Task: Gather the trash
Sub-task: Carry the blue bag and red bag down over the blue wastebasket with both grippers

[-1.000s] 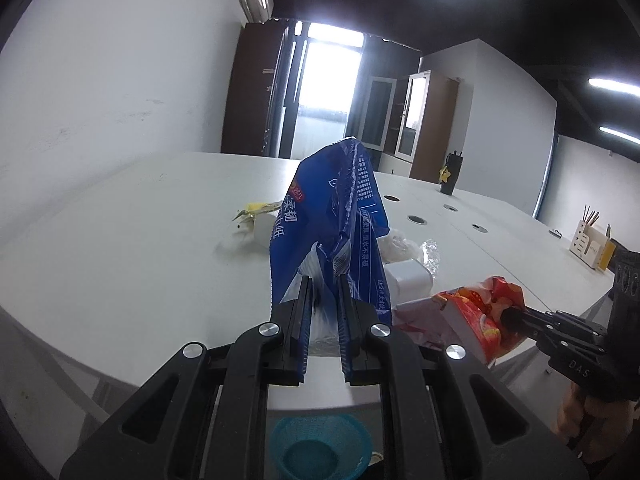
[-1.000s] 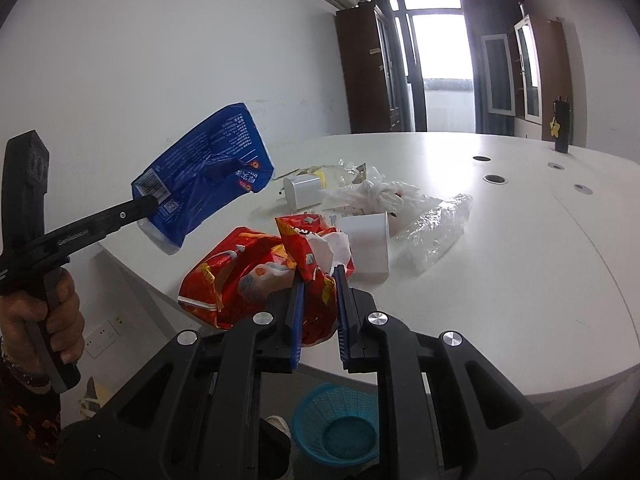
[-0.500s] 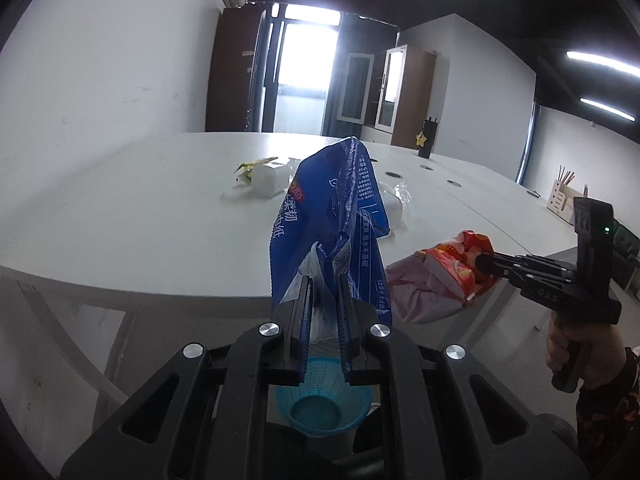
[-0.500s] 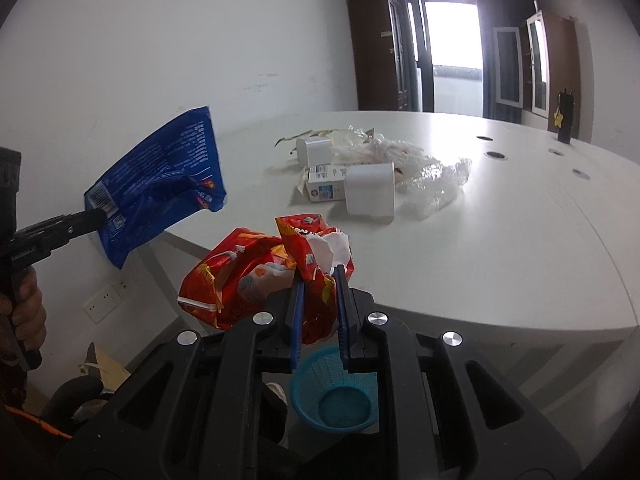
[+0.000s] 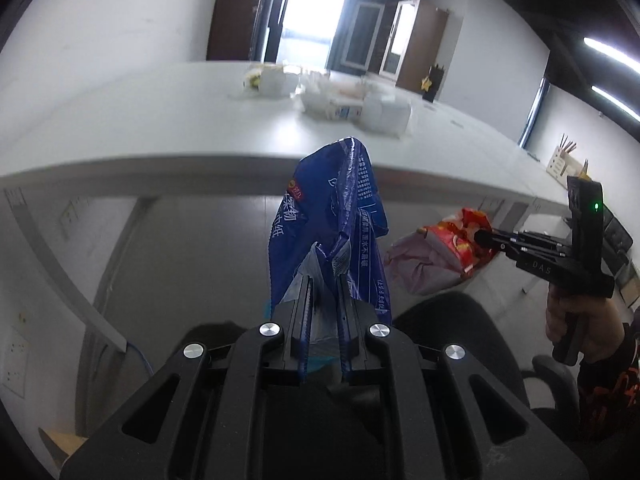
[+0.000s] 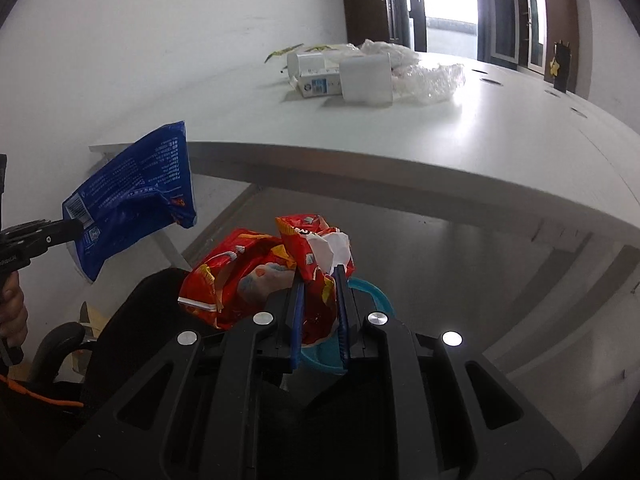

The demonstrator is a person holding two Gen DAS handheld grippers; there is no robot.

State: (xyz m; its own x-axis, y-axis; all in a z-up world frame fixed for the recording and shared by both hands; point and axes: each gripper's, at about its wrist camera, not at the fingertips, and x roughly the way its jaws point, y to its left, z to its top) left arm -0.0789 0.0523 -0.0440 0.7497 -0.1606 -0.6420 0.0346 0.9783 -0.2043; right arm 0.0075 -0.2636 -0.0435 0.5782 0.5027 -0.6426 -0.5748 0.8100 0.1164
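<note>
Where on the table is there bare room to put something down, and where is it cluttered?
The table is bare along its near edge and across the right side toward the cable holes. The crowded patch is the far middle: white box, carton, crumpled clear plastic.

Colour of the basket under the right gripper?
Teal-blue basket; clearest in the right wrist view.

Office meeting room: long white tabletop (image 6: 460,148) with round cable holes, black swivel chair (image 5: 452,320), brown wooden cabinets (image 5: 420,40), ceiling strip lights (image 5: 610,54).
</note>
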